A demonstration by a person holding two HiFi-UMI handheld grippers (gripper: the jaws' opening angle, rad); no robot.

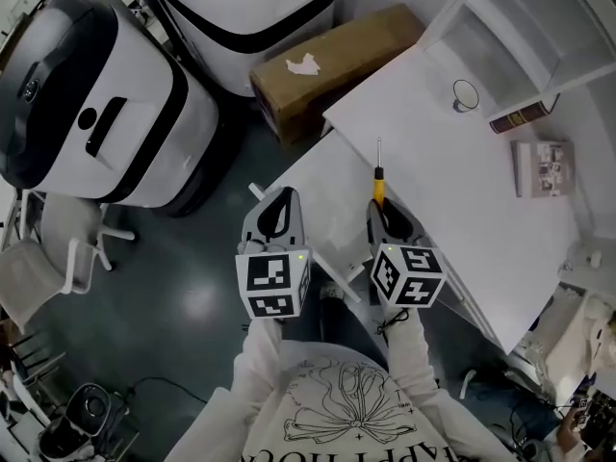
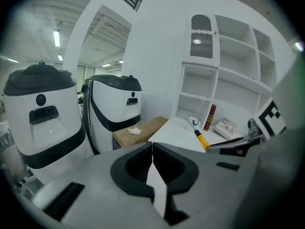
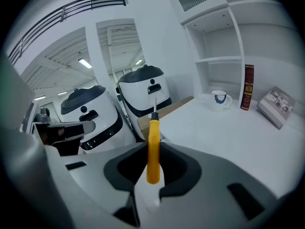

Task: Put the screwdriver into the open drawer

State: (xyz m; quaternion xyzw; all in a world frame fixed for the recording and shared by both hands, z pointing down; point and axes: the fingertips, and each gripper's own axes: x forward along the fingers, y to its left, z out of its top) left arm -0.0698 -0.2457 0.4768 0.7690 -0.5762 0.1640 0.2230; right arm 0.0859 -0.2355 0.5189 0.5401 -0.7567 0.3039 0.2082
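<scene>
My right gripper (image 1: 380,210) is shut on the yellow handle of a screwdriver (image 1: 378,187), whose thin metal shaft points away from me over the white desk (image 1: 452,191). In the right gripper view the screwdriver (image 3: 153,144) stands between the jaws, tip forward. My left gripper (image 1: 278,208) hangs beside it on the left, shut with nothing in it; its jaws (image 2: 152,149) meet at the tips. Both hover over a lower white surface that looks like the open drawer (image 1: 310,186) at the desk's near edge. From the left gripper view the screwdriver (image 2: 202,140) shows at the right.
A mug (image 1: 466,95), a dark red book (image 1: 520,118) and a small box (image 1: 542,167) sit at the desk's far side by white shelves (image 1: 520,27). A cardboard box (image 1: 337,61) and two big white machines (image 1: 96,114) stand on the floor to the left.
</scene>
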